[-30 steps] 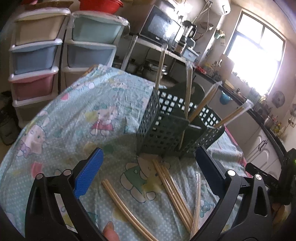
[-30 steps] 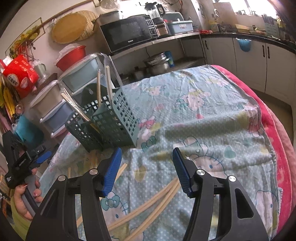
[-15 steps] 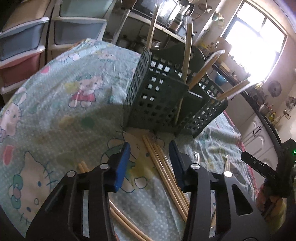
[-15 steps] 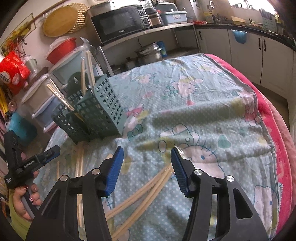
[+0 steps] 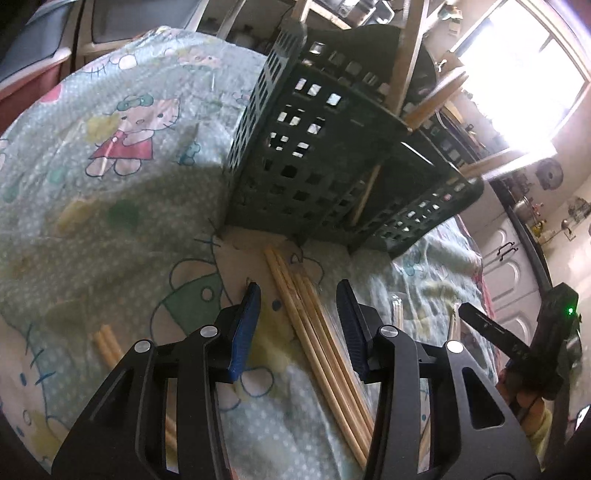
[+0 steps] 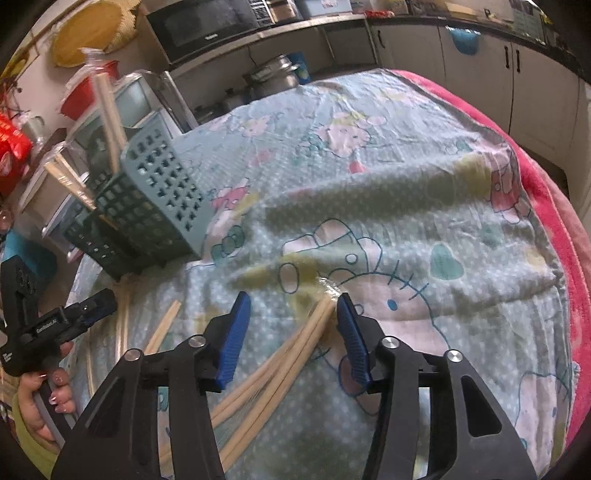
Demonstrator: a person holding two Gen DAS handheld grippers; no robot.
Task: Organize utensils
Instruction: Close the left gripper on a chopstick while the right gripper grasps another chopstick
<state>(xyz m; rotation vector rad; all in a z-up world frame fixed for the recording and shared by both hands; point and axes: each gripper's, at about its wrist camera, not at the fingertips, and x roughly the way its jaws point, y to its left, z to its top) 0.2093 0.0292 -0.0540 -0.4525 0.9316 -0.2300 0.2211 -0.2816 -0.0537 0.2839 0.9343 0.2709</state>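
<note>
- Straddling one chopstick bundle (image 5: 314, 328) lying before the caddy (image 5: 332, 162), my left claw (image 5: 299, 325) gapes, nothing pinched.
- Right claw (image 6: 291, 332) is closing over another bundle (image 6: 291, 350); I'd centre it first.

A dark green perforated plastic utensil caddy (image 5: 332, 166) stands on the cartoon-print tablecloth (image 5: 110, 177), wrapped wooden chopsticks (image 5: 402, 74) upright inside it; loose wooden chopsticks (image 5: 314, 325) lie before it.

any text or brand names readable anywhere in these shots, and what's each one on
"GenRobot.AI": white lettering along the body of the left hand-held gripper, right wrist view.
Microwave: a small white brand mark low on its door, too blurred to read.
Red packet at the left edge: print too cut off to read.
</note>
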